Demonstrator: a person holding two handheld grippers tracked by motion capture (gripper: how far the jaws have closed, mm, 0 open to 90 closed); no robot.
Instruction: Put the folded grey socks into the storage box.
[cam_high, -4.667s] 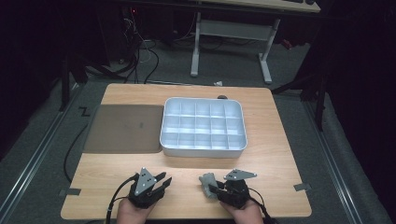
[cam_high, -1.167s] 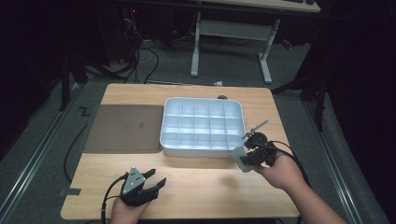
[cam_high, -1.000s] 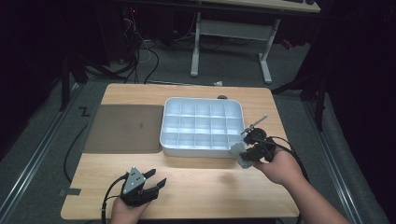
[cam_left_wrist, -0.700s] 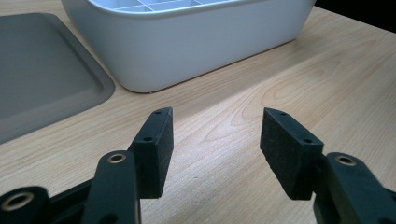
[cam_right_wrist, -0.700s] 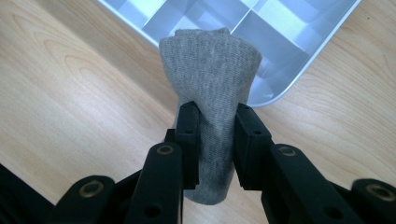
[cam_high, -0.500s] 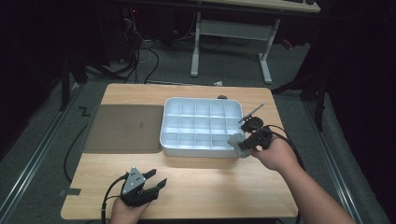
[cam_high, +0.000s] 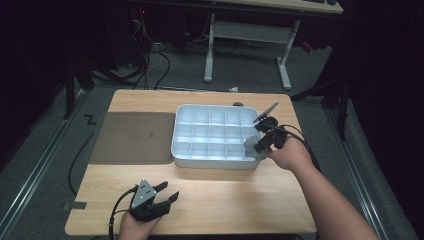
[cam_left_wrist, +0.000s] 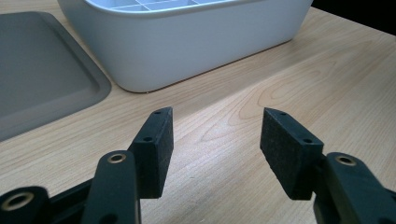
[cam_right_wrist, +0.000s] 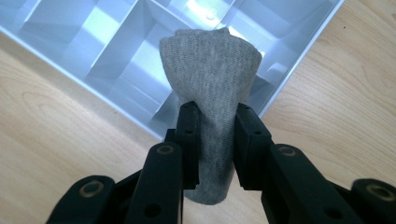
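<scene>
Carried forward, right gripper (cam_high: 256, 146) fingers clench grey cloth (cam_right_wrist: 212, 88) over tray (cam_high: 210, 161) corner; left gripper (cam_high: 167, 198) released.

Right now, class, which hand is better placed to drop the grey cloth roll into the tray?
Right. The right tool already grips the grey cloth roll above the tray's corner; the left tool waits open, well short.

Wooden table (cam_high: 215, 192), light grain, rectangular. Flat grey mat (cam_high: 131, 137) on its left half, lying just beside the tray's left wall. Small dark round object (cam_high: 238, 104) at the table's far edge. Strip of tape (cam_high: 74, 205) at the near left corner. Behind the table: white desk frame (cam_high: 247, 32) on grey carpet, black cables (cam_high: 150, 55) trailing across the floor to its left.
</scene>
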